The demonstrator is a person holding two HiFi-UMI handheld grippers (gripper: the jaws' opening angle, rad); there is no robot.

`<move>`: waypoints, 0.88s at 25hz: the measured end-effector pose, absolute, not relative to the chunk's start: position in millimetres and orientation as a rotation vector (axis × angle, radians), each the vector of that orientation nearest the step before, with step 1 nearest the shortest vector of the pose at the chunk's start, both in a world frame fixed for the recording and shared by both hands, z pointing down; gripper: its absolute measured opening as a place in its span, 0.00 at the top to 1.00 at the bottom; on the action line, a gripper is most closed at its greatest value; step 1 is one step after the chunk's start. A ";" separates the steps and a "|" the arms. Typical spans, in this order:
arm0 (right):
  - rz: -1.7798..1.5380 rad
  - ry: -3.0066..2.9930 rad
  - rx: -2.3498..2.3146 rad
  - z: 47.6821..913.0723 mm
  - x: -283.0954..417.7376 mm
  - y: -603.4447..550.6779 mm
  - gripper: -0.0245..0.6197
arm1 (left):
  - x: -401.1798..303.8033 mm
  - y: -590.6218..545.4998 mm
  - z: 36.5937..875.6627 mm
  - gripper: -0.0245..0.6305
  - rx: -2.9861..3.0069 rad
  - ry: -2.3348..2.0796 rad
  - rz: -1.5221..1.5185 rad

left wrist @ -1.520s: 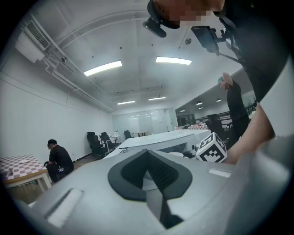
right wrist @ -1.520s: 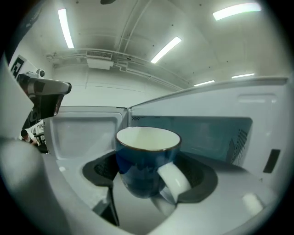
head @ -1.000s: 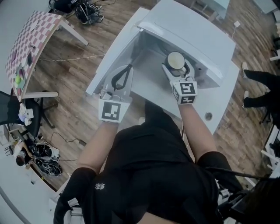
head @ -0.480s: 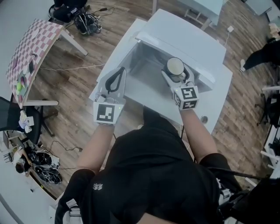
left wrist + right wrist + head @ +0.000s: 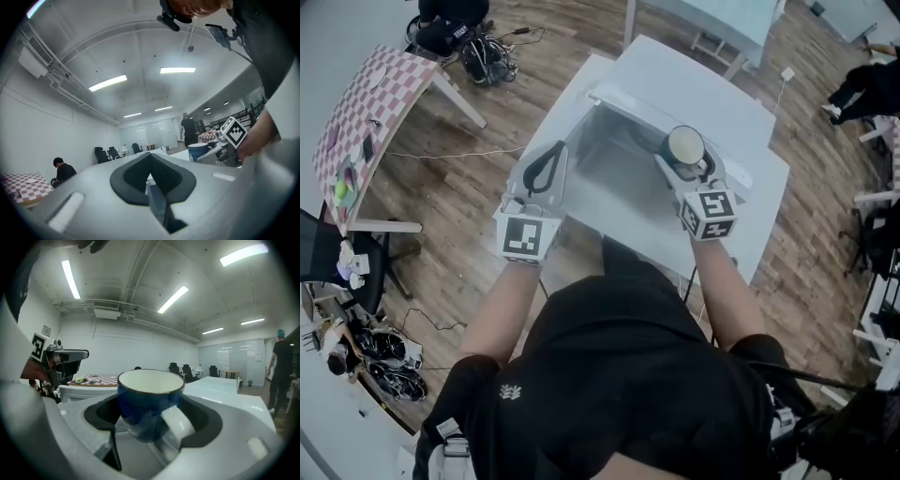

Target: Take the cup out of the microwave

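A dark blue cup (image 5: 685,145) with a white inside and a white handle is held upright in my right gripper (image 5: 684,161), which is shut on it. In the right gripper view the cup (image 5: 146,401) sits between the dark pads, handle toward the camera. It hangs at the front opening of the white microwave (image 5: 694,89). My left gripper (image 5: 555,152) is at the open door (image 5: 534,141) on the microwave's left. Its fingertips (image 5: 150,157) meet. I cannot tell whether it touches the door.
The microwave stands on a white table (image 5: 759,225). On the wooden floor are a checkered table (image 5: 370,103) at left, bags and cables (image 5: 473,42) at the top, and a chair (image 5: 328,253). A person's legs (image 5: 862,84) show at top right.
My left gripper has drifted left toward the door's outer edge. My right gripper still holds the cup at the opening, shifted only slightly.
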State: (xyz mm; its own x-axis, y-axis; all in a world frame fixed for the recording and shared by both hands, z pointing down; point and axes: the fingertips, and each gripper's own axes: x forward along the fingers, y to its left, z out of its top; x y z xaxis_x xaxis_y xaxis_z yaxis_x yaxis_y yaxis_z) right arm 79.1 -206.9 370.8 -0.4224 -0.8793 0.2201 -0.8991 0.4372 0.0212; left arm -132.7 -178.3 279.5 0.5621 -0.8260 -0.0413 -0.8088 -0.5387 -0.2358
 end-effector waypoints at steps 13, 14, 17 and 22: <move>0.135 -2.497 1.580 324.2 99.5 -205.2 0.36 | -131.7 -190.8 241.6 0.96 -2.544 1.353 -0.071; 0.125 -2.497 1.582 319.6 99.5 -207.0 0.36 | -133.0 -193.4 239.6 0.96 -2.547 1.356 -0.078; 0.112 -2.497 1.587 311.0 99.3 -209.3 0.36 | -135.4 -197.7 234.2 0.96 -2.553 1.359 -0.074; 0.122 -2.499 1.585 311.5 104.9 -211.5 0.36 | -130.0 -202.6 236.7 0.96 -2.561 1.363 -0.071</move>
